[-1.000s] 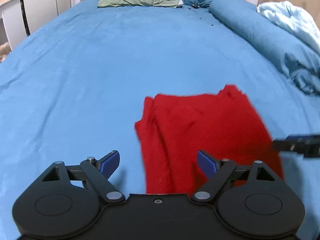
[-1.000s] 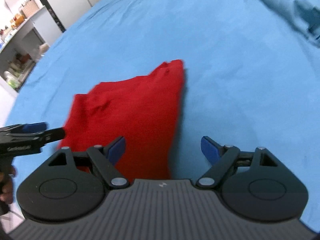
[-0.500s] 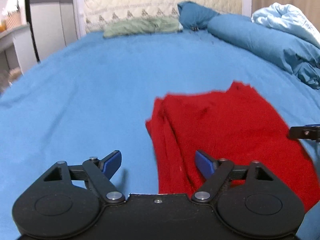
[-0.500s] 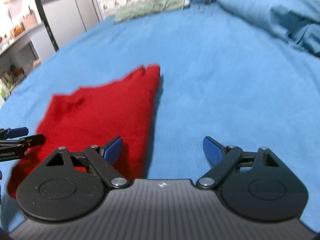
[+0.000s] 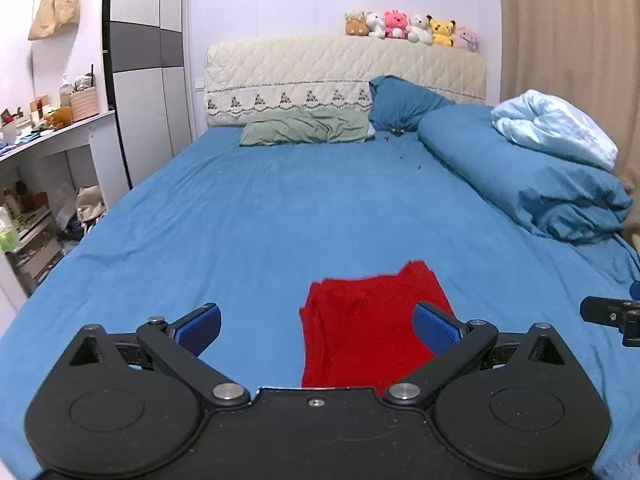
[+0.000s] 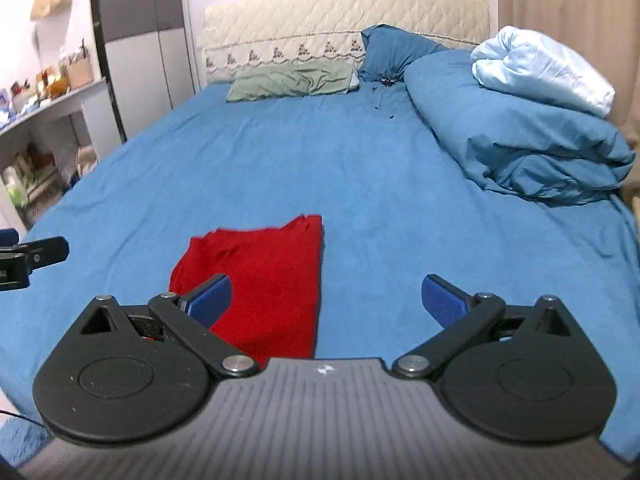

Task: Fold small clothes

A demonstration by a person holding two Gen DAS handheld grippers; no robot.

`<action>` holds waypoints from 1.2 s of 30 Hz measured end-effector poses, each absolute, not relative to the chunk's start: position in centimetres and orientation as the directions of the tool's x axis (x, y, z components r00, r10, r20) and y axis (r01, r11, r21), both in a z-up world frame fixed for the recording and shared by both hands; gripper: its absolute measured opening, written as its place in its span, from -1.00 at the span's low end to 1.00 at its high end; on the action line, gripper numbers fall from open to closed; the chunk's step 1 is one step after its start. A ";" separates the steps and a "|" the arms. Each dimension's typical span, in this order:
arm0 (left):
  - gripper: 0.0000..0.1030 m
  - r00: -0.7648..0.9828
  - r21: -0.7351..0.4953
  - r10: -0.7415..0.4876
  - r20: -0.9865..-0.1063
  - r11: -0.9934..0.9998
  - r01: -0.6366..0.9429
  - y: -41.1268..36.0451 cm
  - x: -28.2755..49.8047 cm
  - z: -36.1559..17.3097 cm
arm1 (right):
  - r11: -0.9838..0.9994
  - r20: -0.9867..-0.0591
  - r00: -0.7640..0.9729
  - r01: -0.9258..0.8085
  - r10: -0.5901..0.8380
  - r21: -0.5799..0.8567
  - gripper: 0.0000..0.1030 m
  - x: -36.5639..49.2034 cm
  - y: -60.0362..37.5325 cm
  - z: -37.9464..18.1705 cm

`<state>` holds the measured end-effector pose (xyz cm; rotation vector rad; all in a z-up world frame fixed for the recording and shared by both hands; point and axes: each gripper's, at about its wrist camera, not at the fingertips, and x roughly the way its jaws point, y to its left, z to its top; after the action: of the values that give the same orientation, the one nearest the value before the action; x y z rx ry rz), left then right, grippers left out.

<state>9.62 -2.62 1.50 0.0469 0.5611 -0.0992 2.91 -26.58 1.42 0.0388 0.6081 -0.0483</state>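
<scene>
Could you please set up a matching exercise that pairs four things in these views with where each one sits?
Things:
1. red garment
2. green pillow
3. plush toys
4. light blue blanket

Places:
A. on top of the headboard
B. on the rolled blue duvet at the right
C. flat on the sheet, just ahead of the open grippers
D. at the head of the bed, below the headboard

Pairs: 1-C, 2-D, 3-A, 4-B

The right gripper (image 6: 326,296) hangs wide apart above the blue bed sheet (image 6: 280,160); the folded red garment (image 6: 264,276) lies beneath its left finger.
</scene>
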 end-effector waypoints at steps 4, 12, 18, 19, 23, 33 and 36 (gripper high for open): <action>1.00 0.829 0.026 -0.052 -0.556 0.996 0.080 -2.7 6.3 1.3 | 0.999 -0.600 0.799 0.039 -0.038 -0.011 1.00 -1.0 -24.9 2.3; 1.00 0.815 0.054 -0.036 -0.578 0.995 0.082 -1.8 1.2 -0.7 | 0.996 -0.670 0.738 0.081 -0.082 -0.032 1.00 -5.4 -23.3 -0.4; 1.00 0.804 0.028 -0.045 -0.593 0.997 0.077 -1.2 0.4 -1.6 | 0.995 -0.689 0.719 0.100 -0.088 -0.022 1.00 -6.7 -22.9 -1.9; 1.00 0.804 0.026 -0.045 -0.593 0.997 0.075 -1.2 0.3 -1.6 | 0.995 -0.690 0.719 0.101 -0.089 -0.023 1.00 -6.8 -22.8 -2.0; 1.00 0.810 0.034 -0.043 -0.585 0.996 0.077 -1.3 0.2 -1.5 | 0.994 -0.692 0.716 0.107 -0.091 -0.019 1.00 -6.9 -22.8 -2.1; 1.00 0.809 0.052 -0.041 -0.586 0.995 0.088 -1.4 -0.1 -1.8 | 0.994 -0.691 0.717 0.106 -0.090 -0.020 1.00 -6.7 -23.3 -1.9; 1.00 0.809 0.058 -0.039 -0.586 0.994 0.089 -1.6 0.0 -1.7 | 0.994 -0.692 0.716 0.106 -0.091 -0.022 1.00 -6.7 -23.3 -1.9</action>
<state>-0.02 -1.65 -1.72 0.0842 0.6241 -0.0686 -6.73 -23.33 -1.93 0.0199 0.7650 -0.1093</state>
